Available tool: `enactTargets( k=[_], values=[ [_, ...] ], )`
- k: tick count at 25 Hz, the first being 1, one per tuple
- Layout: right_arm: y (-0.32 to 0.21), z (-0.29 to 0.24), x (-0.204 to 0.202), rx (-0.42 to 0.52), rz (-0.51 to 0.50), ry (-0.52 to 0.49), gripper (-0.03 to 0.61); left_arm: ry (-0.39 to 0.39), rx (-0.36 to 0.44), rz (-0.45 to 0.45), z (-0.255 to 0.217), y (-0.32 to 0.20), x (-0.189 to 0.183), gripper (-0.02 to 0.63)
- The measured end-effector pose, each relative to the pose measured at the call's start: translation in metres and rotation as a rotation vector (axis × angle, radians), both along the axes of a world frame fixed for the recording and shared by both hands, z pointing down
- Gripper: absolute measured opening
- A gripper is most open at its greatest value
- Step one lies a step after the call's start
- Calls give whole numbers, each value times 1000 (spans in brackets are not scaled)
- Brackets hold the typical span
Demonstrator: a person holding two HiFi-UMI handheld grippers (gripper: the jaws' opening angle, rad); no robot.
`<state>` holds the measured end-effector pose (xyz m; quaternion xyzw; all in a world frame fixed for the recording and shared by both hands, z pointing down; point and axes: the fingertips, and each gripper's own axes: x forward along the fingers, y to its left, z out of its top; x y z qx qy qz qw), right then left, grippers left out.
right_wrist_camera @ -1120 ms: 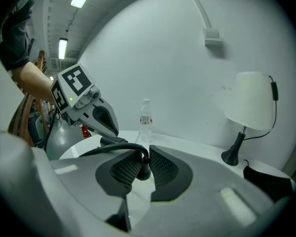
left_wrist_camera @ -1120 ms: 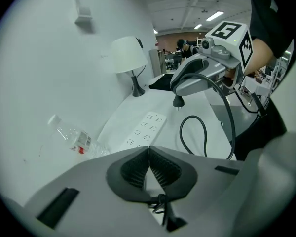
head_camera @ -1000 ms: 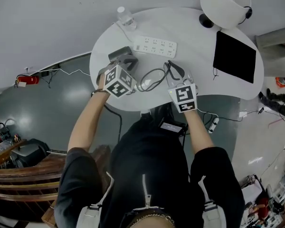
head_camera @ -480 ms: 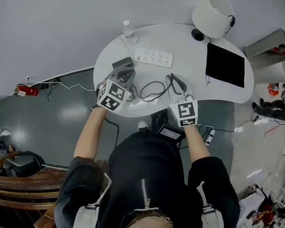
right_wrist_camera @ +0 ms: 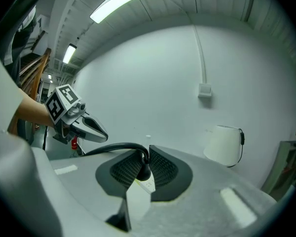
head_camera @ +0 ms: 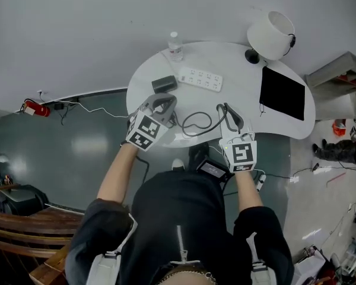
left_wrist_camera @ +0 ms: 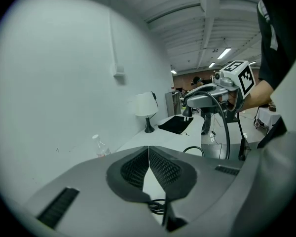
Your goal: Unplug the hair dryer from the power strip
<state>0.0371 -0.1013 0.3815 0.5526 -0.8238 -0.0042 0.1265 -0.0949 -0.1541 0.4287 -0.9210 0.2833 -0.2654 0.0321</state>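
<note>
The white power strip (head_camera: 200, 79) lies on the round white table (head_camera: 237, 61) with no plug in its sockets. The dark grey hair dryer (head_camera: 164, 84) rests left of it. Its black cord (head_camera: 196, 122) loops across to my right gripper (head_camera: 232, 116), which is shut on the black plug (right_wrist_camera: 142, 169), lifted clear of the strip. The cord (right_wrist_camera: 108, 149) arcs away leftward from those jaws. My left gripper (head_camera: 164, 104) hovers just short of the dryer, shut, with nothing between its pads (left_wrist_camera: 160, 169); a coil of cord (left_wrist_camera: 158, 206) shows beneath them.
A water bottle (head_camera: 175, 46) stands at the table's far edge. A white lamp (head_camera: 272, 34) and a black mat (head_camera: 281, 94) occupy the right side. More cables and a second power strip (head_camera: 262, 180) lie on the floor by the person's right side.
Both grippers have lifted and drawn back from the power strip toward the table's near edge. The right one kept the plug, and the cord loop trailed along with it.
</note>
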Motion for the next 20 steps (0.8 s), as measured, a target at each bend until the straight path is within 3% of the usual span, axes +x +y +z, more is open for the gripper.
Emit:
enactTargets(
  k=[7, 20],
  values=[
    [10, -12, -14, 23, -21, 11, 43, 39, 42, 22, -19, 16, -10, 14],
    [21, -11, -19, 17, -42, 30, 43, 76, 36, 29, -23, 27, -9, 14]
  ],
)
